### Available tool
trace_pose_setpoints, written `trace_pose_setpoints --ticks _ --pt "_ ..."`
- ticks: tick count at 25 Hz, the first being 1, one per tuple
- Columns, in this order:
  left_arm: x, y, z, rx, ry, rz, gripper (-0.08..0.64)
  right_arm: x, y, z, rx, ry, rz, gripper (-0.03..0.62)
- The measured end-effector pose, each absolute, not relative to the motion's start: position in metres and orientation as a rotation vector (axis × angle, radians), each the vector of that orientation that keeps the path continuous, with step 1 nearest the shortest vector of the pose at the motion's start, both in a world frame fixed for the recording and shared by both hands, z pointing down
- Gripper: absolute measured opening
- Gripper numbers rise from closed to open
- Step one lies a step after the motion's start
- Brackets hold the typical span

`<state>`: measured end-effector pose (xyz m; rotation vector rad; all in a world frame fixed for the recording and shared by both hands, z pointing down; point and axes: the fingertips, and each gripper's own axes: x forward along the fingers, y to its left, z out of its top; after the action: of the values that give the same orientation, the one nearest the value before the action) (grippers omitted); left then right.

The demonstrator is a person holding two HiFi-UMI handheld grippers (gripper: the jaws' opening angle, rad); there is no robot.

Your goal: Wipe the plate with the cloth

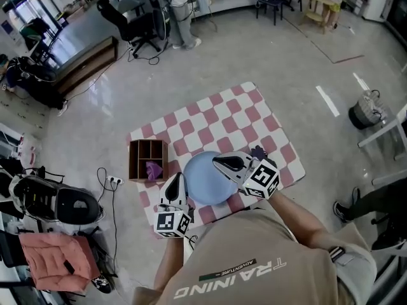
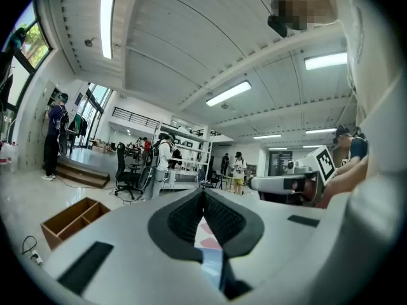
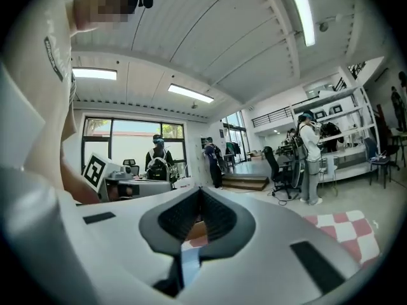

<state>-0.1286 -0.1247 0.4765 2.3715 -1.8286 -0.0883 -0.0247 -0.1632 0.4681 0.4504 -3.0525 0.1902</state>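
Note:
A light blue plate (image 1: 205,182) lies on the red-and-white checkered mat (image 1: 210,116) on the floor. In the head view my left gripper (image 1: 180,177) hangs over the plate's left edge, and my right gripper (image 1: 217,162) over its upper right rim. Both are held level and well above the floor. The left gripper (image 2: 203,196) has its pads together with nothing between them, and so has the right gripper (image 3: 199,196). A purple cloth (image 1: 154,169) sits in a compartment of the wooden box (image 1: 141,151). Another dark purple bundle (image 1: 257,151) lies on the mat beside the right gripper.
The wooden box (image 2: 71,218) stands at the mat's left edge. A power strip and cable (image 1: 113,182) lie left of the mat, with bags and a pink jacket (image 1: 48,259) beyond. Office chairs and people stand far across the room.

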Motion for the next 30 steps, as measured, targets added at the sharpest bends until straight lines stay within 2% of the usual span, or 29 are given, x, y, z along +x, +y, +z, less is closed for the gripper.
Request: trace_pose_setpoints --ticks 13,30 --pt "-0.121 -0.116 0.458 2.408 -1.839 -0.094 0.011 -0.067 -0.133 0.442 0.277 -3.076 0.052 0.018" --pt "-0.140 -0.119 0.461 2.363 -1.879 -0.121 0.011 -0.077 -0.135 0.458 0.247 -3.046 0.083 0.018"
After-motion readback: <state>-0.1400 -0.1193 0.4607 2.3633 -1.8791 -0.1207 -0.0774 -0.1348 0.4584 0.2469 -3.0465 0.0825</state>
